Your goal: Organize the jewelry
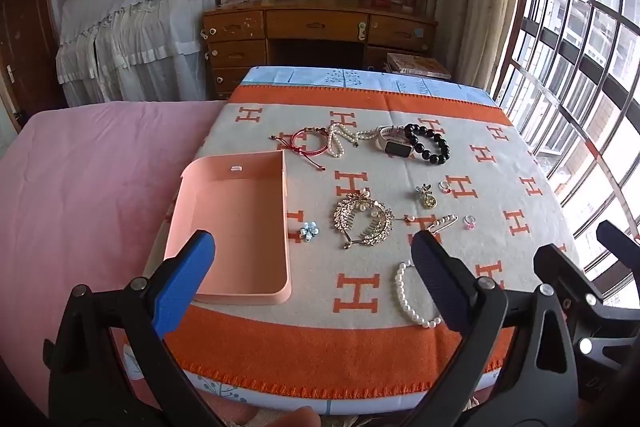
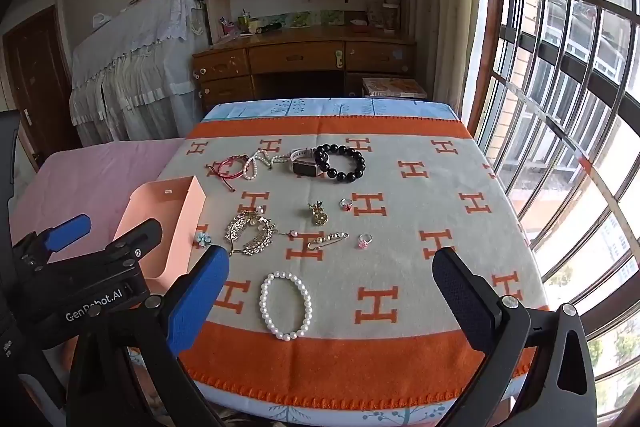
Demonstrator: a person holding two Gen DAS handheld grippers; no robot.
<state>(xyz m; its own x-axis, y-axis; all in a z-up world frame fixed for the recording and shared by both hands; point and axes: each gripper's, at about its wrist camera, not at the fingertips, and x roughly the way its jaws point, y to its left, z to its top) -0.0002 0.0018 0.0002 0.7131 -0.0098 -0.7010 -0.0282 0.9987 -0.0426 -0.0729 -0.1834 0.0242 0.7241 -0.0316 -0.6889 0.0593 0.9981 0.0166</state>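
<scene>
Left wrist view: the left gripper (image 1: 316, 259) hangs with jaws wide apart and empty, above a pink box (image 1: 236, 227) and the jewelry spread on the blanket (image 1: 500, 163).

Right wrist view: the right gripper (image 2: 332, 283) is spread wide too, holding nothing; a pearl bracelet (image 2: 285, 305) lies between its fingers.
</scene>
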